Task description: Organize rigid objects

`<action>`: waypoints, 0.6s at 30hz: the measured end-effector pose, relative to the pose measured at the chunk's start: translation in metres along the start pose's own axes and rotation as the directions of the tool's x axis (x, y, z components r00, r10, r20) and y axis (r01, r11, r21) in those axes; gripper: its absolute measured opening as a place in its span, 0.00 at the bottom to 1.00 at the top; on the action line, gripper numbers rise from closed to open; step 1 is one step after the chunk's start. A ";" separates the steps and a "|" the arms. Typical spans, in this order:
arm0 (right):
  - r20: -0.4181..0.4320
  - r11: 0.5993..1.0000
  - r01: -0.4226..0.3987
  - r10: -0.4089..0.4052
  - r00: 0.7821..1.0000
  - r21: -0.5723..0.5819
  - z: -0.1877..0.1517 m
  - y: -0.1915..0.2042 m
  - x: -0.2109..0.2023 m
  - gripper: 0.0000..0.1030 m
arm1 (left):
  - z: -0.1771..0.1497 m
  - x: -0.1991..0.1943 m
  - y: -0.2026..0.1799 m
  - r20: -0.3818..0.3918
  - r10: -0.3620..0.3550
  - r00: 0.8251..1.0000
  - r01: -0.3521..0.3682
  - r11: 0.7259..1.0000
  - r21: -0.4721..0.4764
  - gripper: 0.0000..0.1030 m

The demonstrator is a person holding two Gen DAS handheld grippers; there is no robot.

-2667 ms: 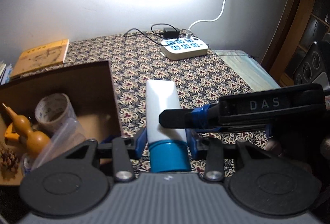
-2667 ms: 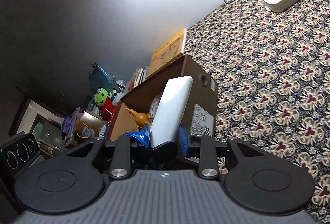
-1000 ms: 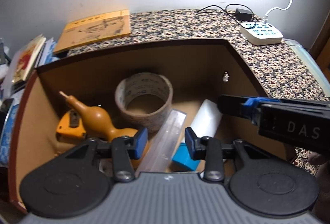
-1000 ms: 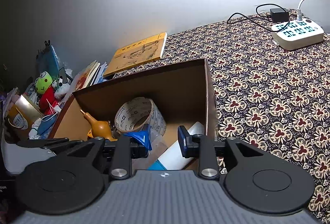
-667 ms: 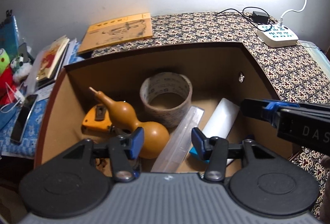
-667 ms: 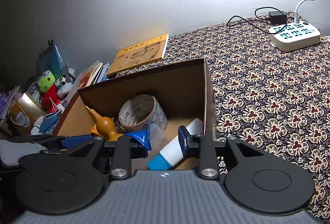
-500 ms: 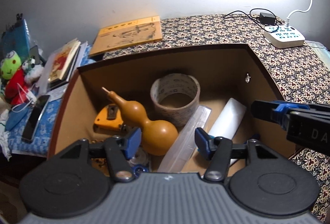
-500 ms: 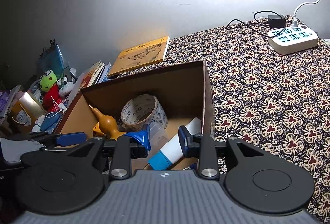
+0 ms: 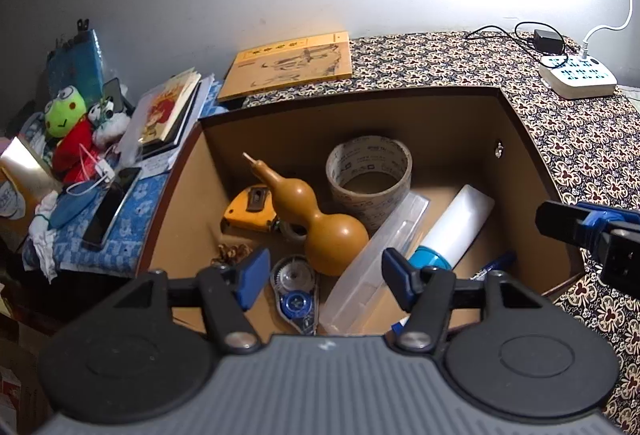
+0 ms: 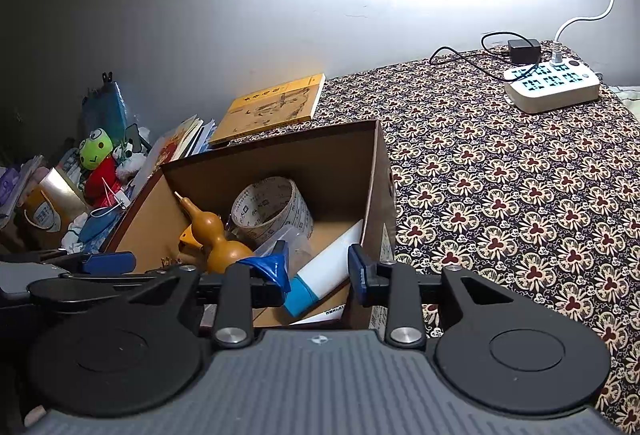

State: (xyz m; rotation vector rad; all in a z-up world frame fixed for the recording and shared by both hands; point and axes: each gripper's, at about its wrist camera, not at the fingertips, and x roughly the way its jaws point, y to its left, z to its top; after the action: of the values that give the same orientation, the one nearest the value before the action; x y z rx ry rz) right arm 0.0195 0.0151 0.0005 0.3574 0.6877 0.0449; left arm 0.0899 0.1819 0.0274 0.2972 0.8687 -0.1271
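A brown cardboard box [image 9: 516, 139] [image 10: 372, 171] stands on the patterned tablecloth. Inside lie a white tube with a blue cap [image 9: 456, 227] [image 10: 328, 267], a tape roll [image 9: 368, 171] [image 10: 272, 211], a wooden gourd [image 9: 316, 219] [image 10: 212, 231], a yellow tape measure [image 9: 250, 209], a clear plastic case [image 9: 380, 259] and a correction tape [image 9: 296, 299]. My left gripper [image 9: 322, 281] is open and empty above the box's near side. My right gripper [image 10: 318, 275] is open and empty above the box's near right corner.
A white power strip [image 9: 576, 77] [image 10: 552, 87] with cables sits at the back right. A yellow book [image 9: 288, 65] [image 10: 272, 107] lies behind the box. Left of the box are books, a phone [image 9: 110, 211] and plush toys [image 9: 68, 127] [image 10: 100, 163].
The white tube was held by both grippers, then laid in the box and let go. Both grippers have opened and drawn back and up from the box.
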 end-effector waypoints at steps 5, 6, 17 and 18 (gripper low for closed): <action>-0.006 1.000 0.002 -0.002 1.000 -0.014 -0.002 -0.005 -0.008 0.16 | -0.005 -0.014 -0.008 0.011 0.029 1.000 -0.029 1.000 -0.001 0.65; -0.007 1.000 0.001 -0.001 1.000 -0.017 -0.002 -0.006 -0.010 0.16 | -0.005 -0.016 -0.009 0.010 0.033 0.999 -0.033 0.999 -0.003 0.65; -0.027 0.999 0.008 -0.009 1.000 -0.049 -0.008 -0.022 -0.025 0.17 | -0.012 -0.030 -0.034 -0.002 0.045 0.999 -0.045 0.999 -0.026 0.69; -0.029 0.999 0.012 -0.013 0.999 -0.045 -0.008 -0.025 -0.025 0.17 | -0.012 -0.031 -0.037 -0.002 0.045 0.999 -0.045 0.999 -0.025 0.70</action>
State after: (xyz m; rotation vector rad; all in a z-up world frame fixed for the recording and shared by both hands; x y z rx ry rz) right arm -0.0074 -0.0097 0.0017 0.3099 0.7172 0.0536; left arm 0.0524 0.1499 0.0363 0.2932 0.8638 -0.0742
